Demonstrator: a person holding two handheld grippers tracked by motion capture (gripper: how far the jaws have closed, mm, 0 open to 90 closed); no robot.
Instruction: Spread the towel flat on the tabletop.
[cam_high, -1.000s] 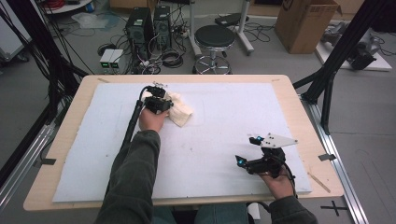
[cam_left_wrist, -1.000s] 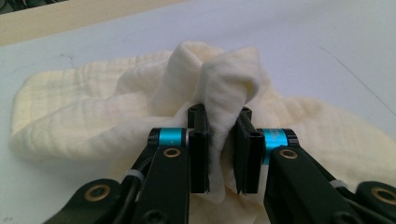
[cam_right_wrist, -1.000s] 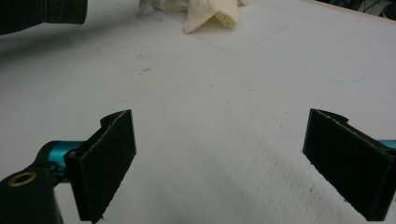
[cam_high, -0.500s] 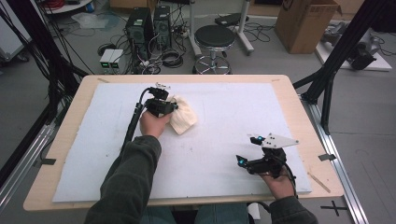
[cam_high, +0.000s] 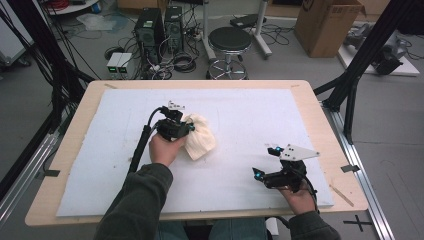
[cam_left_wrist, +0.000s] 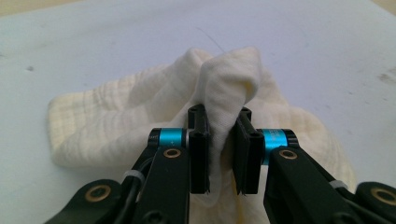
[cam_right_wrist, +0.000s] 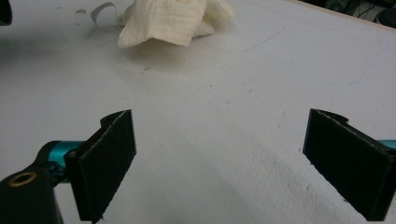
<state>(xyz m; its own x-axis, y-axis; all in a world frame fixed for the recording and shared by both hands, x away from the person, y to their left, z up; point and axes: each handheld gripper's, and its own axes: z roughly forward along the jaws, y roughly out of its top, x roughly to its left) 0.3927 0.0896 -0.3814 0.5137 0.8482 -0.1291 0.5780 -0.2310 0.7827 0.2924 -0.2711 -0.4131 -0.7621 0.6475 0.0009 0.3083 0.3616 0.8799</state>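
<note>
A cream waffle-weave cloth (cam_high: 201, 141) lies crumpled on the white mat (cam_high: 250, 115) that covers the wooden table (cam_high: 320, 107), left of the mat's centre. The left gripper (cam_high: 186, 128) sits at the cloth's left edge, held by the person's left hand (cam_high: 164, 148), with its black cable (cam_high: 142, 142) trailing back along the mat. From above, the grip itself is hidden under the gripper body; the left gripper view makes it plain: the two black jaws are clamped on a raised fold of the cloth (cam_left_wrist: 224, 93), which stands up in a peak between them while the rest spreads flat on the mat to the left and behind. The right gripper (cam_high: 260, 175) rests near the mat's front right corner, well apart from the cloth, in the right hand (cam_high: 300, 197), its grey three-cornered plate (cam_high: 298, 152) on top. Its own view shows the jaws spread wide with nothing between them but bare mat (cam_right_wrist: 224, 140), and the cloth (cam_right_wrist: 173, 21) far ahead, one corner lifted above its shadow.
</note>
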